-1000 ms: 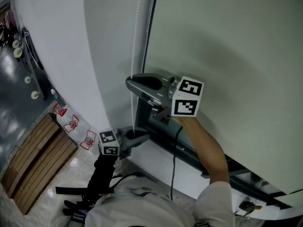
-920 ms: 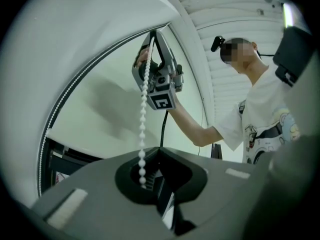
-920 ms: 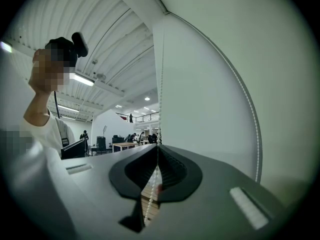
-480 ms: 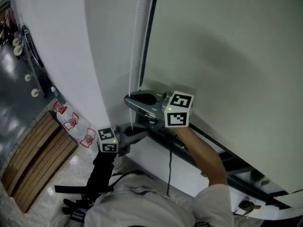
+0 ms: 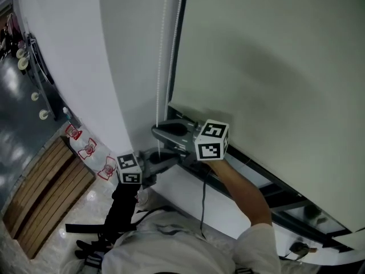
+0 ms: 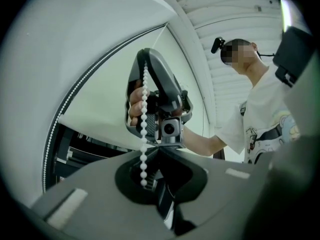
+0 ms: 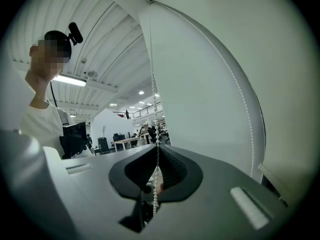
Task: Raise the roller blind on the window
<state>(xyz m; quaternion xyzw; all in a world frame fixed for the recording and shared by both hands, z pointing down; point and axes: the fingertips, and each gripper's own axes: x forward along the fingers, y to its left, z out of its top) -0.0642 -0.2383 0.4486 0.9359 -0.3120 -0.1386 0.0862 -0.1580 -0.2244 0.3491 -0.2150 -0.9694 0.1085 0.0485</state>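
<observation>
Right gripper (image 5: 157,132), forearm bare, points level with jaws closed on the bead chain (image 7: 152,84). Left gripper (image 5: 171,163) sits just below that claw, tilted slightly up, jaws together.

I count two tongs: the left tongs (image 6: 158,151) and the right tongs (image 7: 157,149). They carry two marker cubes (image 5: 212,141), one each. There is one roller blind (image 5: 268,67) and two strands of bead chain (image 5: 161,56). Lower down I see three red-and-white marks (image 5: 86,148), one wooden slatted board (image 5: 43,193) and one person (image 5: 171,250).
</observation>
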